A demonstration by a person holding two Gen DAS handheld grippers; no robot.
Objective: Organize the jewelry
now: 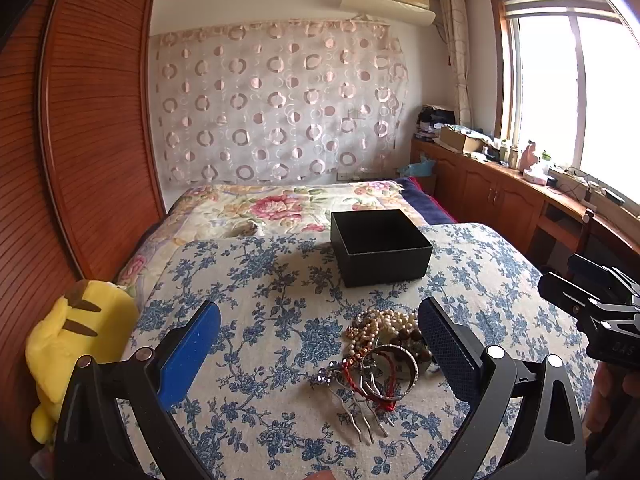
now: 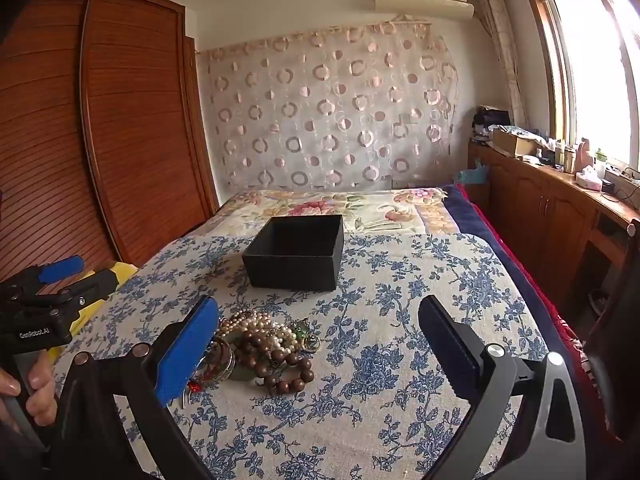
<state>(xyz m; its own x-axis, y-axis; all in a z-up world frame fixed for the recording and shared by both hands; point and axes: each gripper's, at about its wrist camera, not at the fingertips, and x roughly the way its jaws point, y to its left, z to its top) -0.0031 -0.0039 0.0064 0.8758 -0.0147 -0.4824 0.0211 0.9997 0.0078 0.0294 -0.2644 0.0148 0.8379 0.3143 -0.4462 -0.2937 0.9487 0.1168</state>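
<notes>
heap of tangled jewelry point(image 2: 264, 350): pearl strands, brown wooden beads, silver bangle, red cord, metal hair comb | open square black box point(image 2: 295, 252): set upright just behind heap, seen empty

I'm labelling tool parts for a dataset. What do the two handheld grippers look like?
Both are matte black frames with silver rivets. The left gripper and right gripper each carry flat blue textured pads. White "GenRobot.AI" lettering marks the left one's body. No sleeves show.
</notes>
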